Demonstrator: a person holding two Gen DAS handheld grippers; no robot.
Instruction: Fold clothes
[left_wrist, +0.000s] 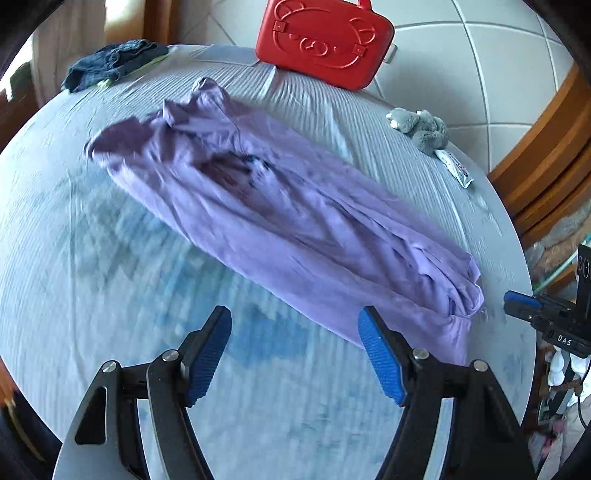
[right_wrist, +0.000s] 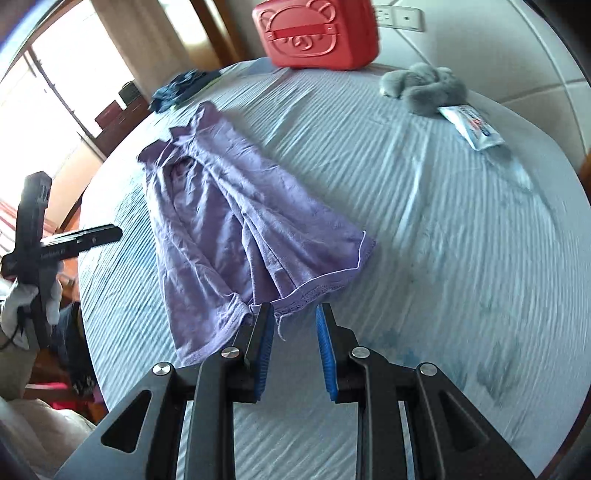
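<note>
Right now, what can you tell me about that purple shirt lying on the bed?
The purple shirt is a soft, thin knit, lilac with a darker patch near the collar. It lies flat but creased on the striped bedsheet, folded lengthwise into a narrow strip, collar toward the red case, stitched hem toward the grippers. A loose thread hangs from the hem. Nothing grips it: the right gripper sits open just at the hem, the left gripper open beside it.
</note>
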